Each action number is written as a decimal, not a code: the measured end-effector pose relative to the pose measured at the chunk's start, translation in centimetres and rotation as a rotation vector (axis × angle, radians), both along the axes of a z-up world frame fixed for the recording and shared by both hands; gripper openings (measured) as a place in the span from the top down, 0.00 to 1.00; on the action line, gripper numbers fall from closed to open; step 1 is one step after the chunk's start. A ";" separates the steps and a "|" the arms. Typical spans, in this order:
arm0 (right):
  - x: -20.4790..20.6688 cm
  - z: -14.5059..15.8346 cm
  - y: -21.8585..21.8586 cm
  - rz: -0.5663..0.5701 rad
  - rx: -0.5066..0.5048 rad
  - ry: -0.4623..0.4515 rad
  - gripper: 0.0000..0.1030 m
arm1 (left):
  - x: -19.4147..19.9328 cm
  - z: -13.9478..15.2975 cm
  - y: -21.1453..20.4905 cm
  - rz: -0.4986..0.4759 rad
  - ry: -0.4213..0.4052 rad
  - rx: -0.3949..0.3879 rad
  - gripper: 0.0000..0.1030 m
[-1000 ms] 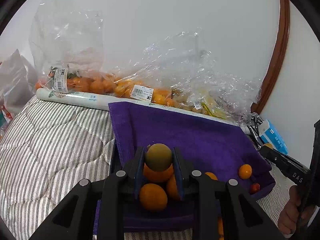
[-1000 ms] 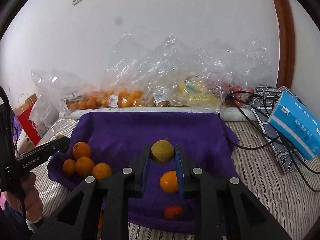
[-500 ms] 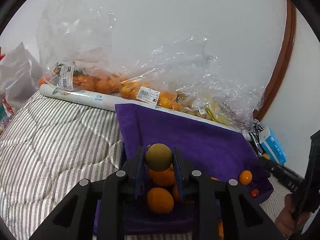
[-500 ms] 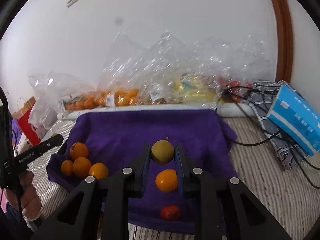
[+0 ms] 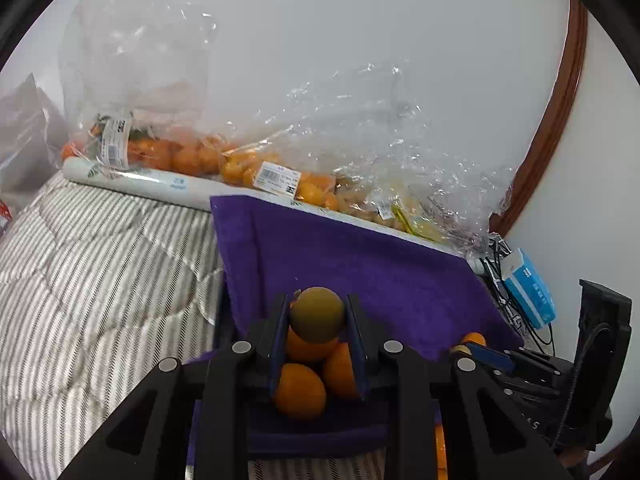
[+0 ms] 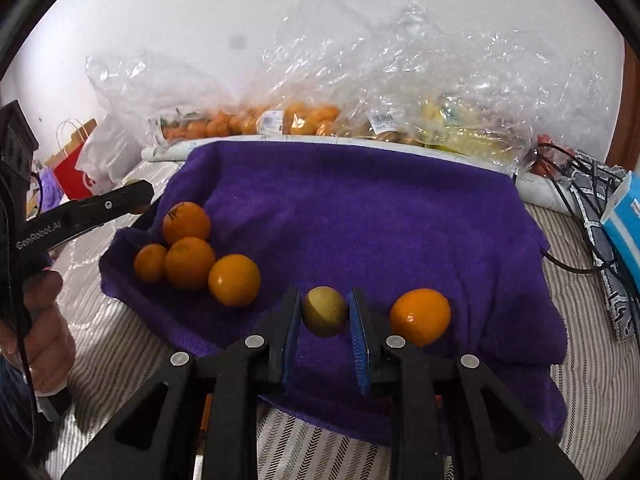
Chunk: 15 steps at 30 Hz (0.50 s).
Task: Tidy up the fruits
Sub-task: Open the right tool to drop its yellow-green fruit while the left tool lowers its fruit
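My left gripper (image 5: 317,320) is shut on an olive-green round fruit (image 5: 316,312), held just above three oranges (image 5: 300,390) that lie on the purple towel (image 5: 360,272). In the right wrist view, my right gripper (image 6: 325,316) is shut on a yellow-green round fruit (image 6: 324,311), low over the towel's (image 6: 360,216) front part. A single orange (image 6: 420,316) lies just right of it. Several oranges (image 6: 188,260) are bunched at the towel's left end, near the left gripper's tip (image 6: 136,196). A hand (image 6: 44,320) holds that gripper.
Clear plastic bags of fruit (image 6: 312,116) line the wall behind a white roll (image 5: 160,186). A blue tissue box (image 6: 624,216) and black cables (image 6: 576,184) lie to the right. A striped quilt (image 5: 100,272) spreads out left of the towel, and a red paper bag (image 6: 76,168) stands far left.
My right gripper has sunk toward the towel and shifted left, fruit still in it; the single orange is now at its right. The left gripper kept its place and its grip.
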State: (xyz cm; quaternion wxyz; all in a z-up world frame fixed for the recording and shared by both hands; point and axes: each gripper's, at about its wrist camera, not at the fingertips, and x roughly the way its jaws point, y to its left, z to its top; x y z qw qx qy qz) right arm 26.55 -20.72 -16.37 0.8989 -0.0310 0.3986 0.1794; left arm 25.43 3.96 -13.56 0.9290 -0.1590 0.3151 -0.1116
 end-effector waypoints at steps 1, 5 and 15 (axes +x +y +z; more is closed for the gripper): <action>0.1 -0.1 0.0 0.000 0.001 0.002 0.76 | 0.0 0.0 -0.2 -0.005 0.002 0.003 0.74; 0.2 0.1 -0.4 -0.007 0.017 0.015 0.74 | -0.2 -0.2 -0.9 -0.018 0.009 0.028 0.74; -0.3 1.6 -1.3 -0.028 0.070 -0.034 0.58 | -0.7 -1.2 -2.5 -0.007 0.065 0.044 0.74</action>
